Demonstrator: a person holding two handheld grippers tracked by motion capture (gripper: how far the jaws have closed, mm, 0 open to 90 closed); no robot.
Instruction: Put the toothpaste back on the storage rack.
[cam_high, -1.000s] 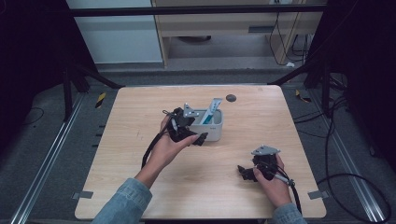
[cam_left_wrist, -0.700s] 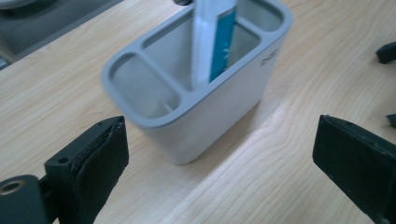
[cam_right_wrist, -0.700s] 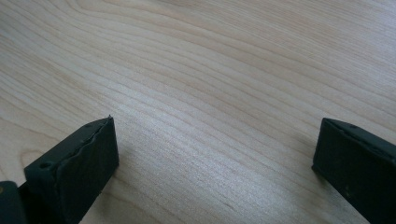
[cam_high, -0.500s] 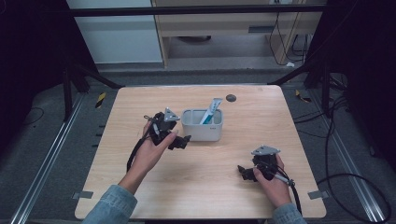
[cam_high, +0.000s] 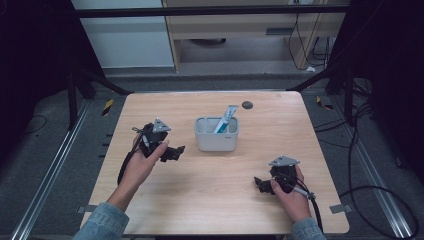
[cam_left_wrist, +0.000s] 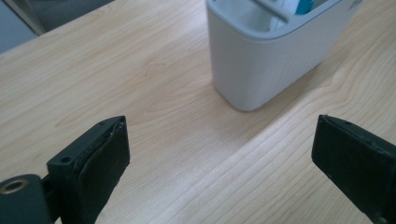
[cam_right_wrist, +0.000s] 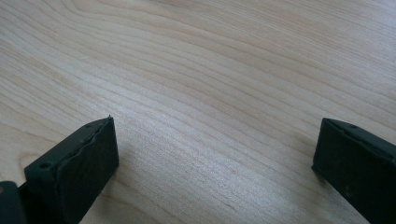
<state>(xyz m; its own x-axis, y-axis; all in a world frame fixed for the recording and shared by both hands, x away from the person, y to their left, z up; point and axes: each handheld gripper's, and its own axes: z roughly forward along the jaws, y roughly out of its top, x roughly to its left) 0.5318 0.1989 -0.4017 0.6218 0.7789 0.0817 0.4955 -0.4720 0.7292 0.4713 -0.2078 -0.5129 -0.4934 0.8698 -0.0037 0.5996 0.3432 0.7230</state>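
Note:
A white rectangular holder (cam_high: 216, 134) stands at the middle of the wooden table (cam_high: 210, 190), with a white and blue tube (cam_high: 225, 119) leaning inside it. My left gripper (cam_high: 176, 151) hovers just left of the holder, open and empty. In the left gripper view the holder (cam_left_wrist: 271, 51) stands ahead between the wide-apart jaws, the tube's tip (cam_left_wrist: 299, 5) showing at its top. My right gripper (cam_high: 259, 184) rests low near the table's front right, open, with bare wood (cam_right_wrist: 224, 93) between its jaws.
A small dark round disc (cam_high: 247, 105) lies on the table behind the holder. Black cables trail from both grippers toward the front edge. Metal frame rails and floor cables surround the table.
My left gripper has drawn back leftward from the holder, where it was a second ago, and now stands apart from it. The right gripper has stayed in place.

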